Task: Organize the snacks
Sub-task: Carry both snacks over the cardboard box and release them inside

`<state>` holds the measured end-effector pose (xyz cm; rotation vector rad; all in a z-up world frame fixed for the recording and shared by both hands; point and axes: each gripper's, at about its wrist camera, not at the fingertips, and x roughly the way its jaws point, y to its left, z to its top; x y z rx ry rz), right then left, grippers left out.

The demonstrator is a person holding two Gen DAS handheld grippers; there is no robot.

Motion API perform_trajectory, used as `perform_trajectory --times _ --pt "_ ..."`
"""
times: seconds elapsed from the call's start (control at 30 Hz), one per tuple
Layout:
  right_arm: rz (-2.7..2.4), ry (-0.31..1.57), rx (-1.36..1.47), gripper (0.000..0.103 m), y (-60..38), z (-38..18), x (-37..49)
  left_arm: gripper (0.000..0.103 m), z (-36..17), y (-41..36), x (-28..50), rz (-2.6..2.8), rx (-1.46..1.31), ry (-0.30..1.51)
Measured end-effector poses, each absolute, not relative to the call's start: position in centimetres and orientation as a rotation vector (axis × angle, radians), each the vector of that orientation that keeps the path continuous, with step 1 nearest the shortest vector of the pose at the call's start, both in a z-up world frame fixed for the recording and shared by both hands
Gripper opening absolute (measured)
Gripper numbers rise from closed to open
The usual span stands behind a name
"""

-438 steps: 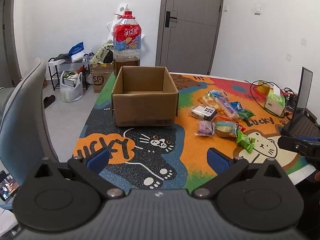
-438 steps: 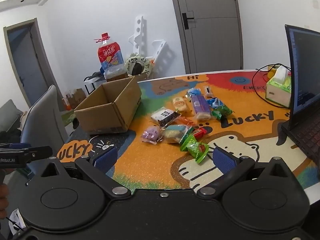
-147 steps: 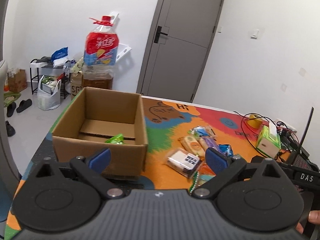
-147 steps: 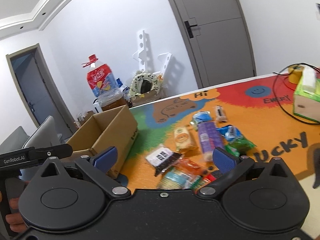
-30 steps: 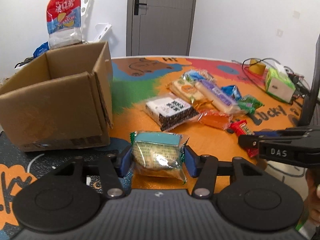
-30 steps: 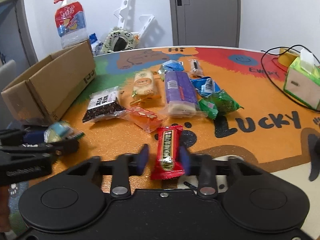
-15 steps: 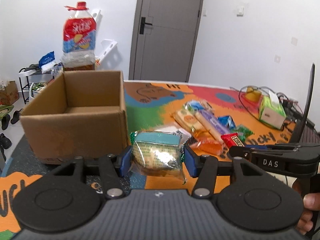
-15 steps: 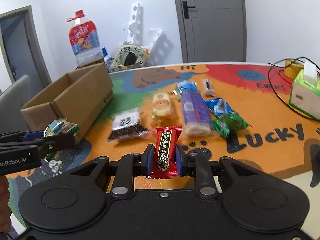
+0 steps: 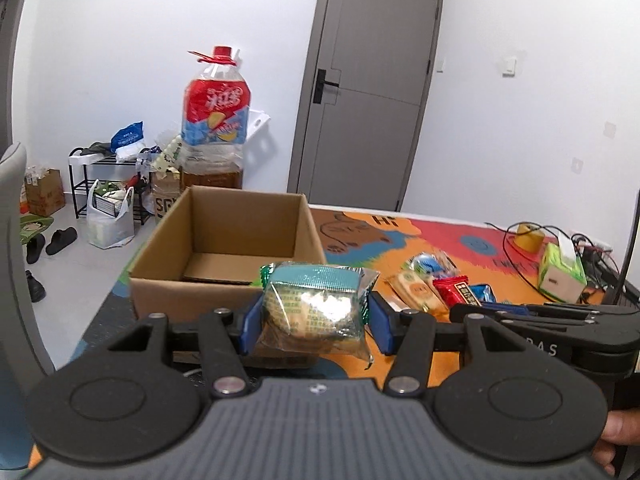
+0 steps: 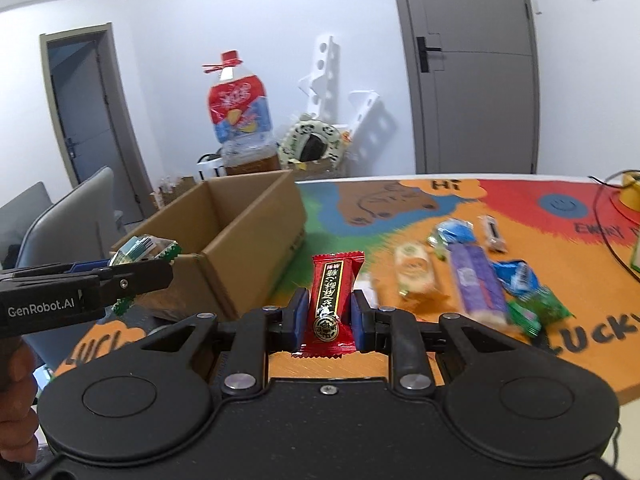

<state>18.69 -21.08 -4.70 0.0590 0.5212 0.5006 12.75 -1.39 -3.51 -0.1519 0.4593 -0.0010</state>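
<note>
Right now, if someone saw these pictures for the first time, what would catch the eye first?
First come the two held snacks: the left gripper is shut on a clear cracker pack, and the right gripper is shut on a red candy bar, both raised near the open cardboard box. Behind the box stands a big bottle with a red label, and more snacks lie scattered on the colourful table mat.

Both grippers lifted off table (snacks clamped): green packet (image 9: 316,312), red bar (image 10: 331,304); cardboard box (image 9: 224,256) nearer.
</note>
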Motion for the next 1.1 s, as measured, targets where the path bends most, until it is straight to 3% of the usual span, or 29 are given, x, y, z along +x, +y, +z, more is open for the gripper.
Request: perform_trajectory --times 0.4,1.1 --pt "0.569 0.478 0.027 0.024 -16.3 -2.7 18.8 0.053 -1.8 2.4 12.7 0.042 -0.17 0.406" --pt "0.607 0.471 0.038 0.024 -11.5 -1.8 23.5 0.055 -1.9 6.4 19.3 0.107 -0.207 0.44"
